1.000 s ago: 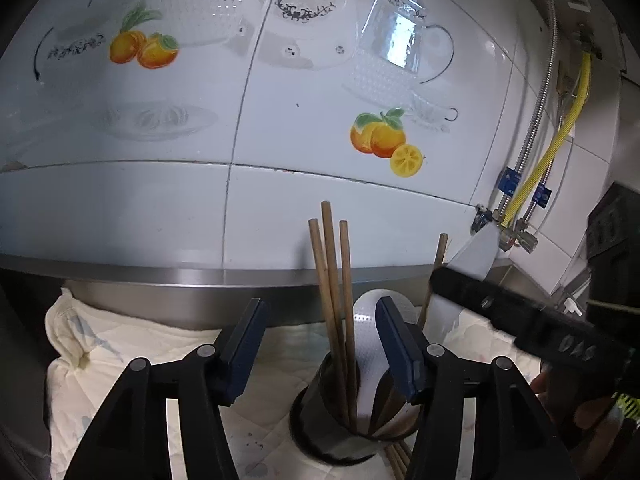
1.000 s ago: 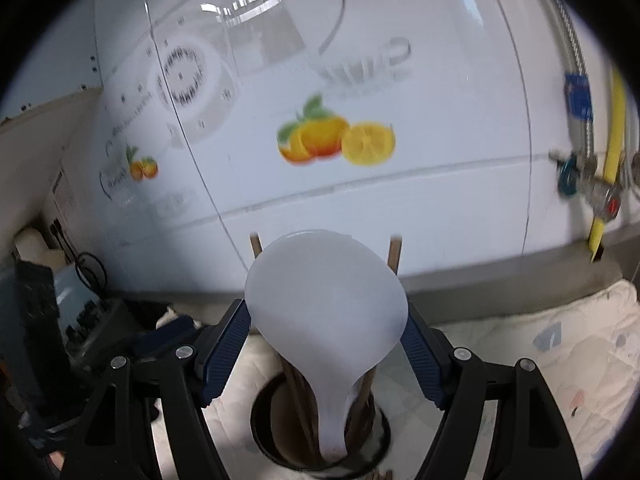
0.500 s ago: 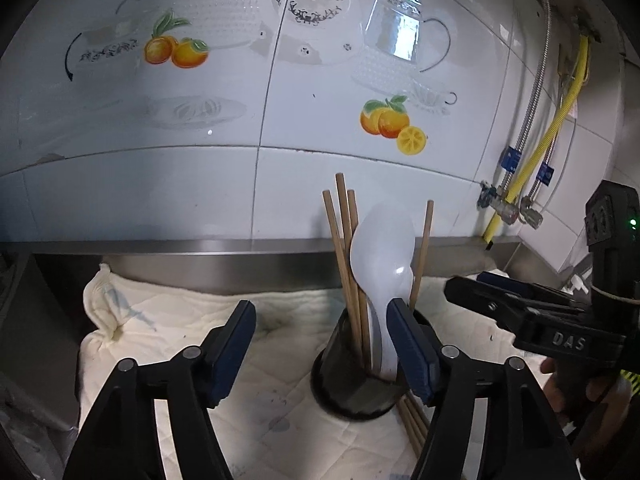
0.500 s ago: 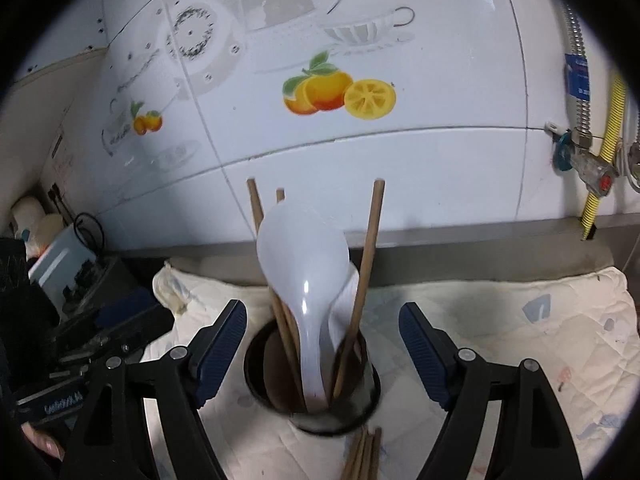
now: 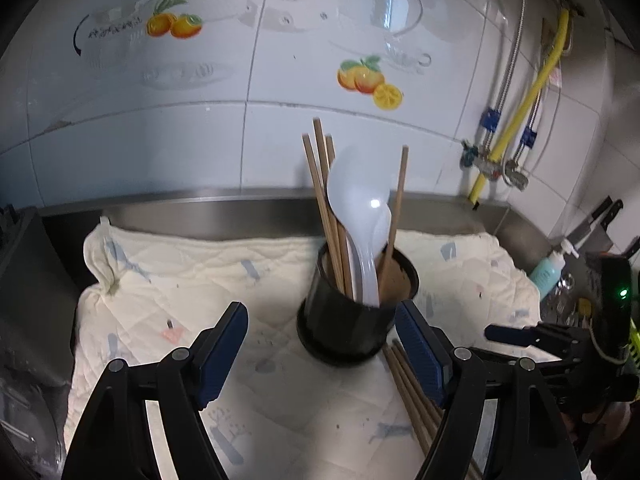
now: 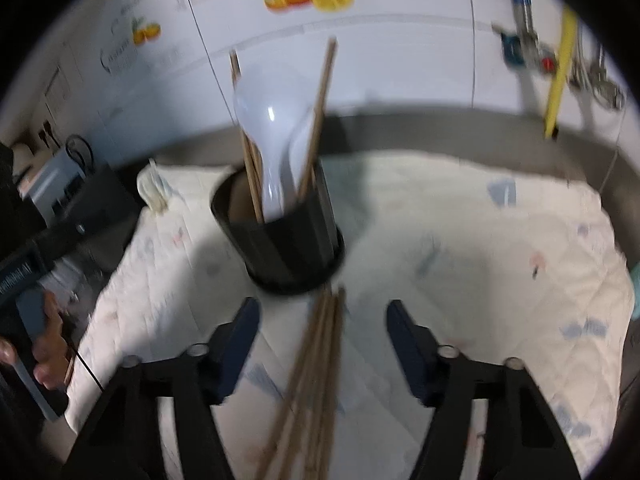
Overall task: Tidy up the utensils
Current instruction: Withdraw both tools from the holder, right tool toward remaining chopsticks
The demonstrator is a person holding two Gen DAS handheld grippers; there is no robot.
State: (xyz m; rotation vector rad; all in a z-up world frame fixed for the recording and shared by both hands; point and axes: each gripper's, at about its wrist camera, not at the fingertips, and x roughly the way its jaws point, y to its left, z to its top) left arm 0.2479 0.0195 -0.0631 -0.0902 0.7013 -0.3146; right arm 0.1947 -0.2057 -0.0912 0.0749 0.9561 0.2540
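A black utensil holder (image 5: 352,320) (image 6: 284,240) stands on a cream quilted cloth (image 5: 192,280) (image 6: 460,240). Several wooden chopsticks (image 5: 324,200) (image 6: 320,120) and a white plastic spoon (image 5: 356,200) (image 6: 272,116) stand in it. More loose chopsticks (image 5: 412,392) (image 6: 316,368) lie on the cloth in front of the holder. My left gripper (image 5: 322,344) hangs just short of the holder, its jaws opening with nothing between them. My right gripper (image 6: 323,336) points down over the loose chopsticks, its jaws closing; the sticks lie between the pads, untouched.
A tiled wall with fruit decals (image 5: 368,80) and a steel ledge (image 5: 200,200) run behind. Yellow and braided hoses (image 5: 516,120) hang at the right. A blue soap bottle (image 5: 550,268) stands at the cloth's right edge. A dark box (image 6: 72,208) sits left.
Both grippers backed away from the holder and tipped downward. The spoon, which filled the right gripper's jaws, now stands in the holder. The left jaws widened; the right jaws narrowed over the loose chopsticks.
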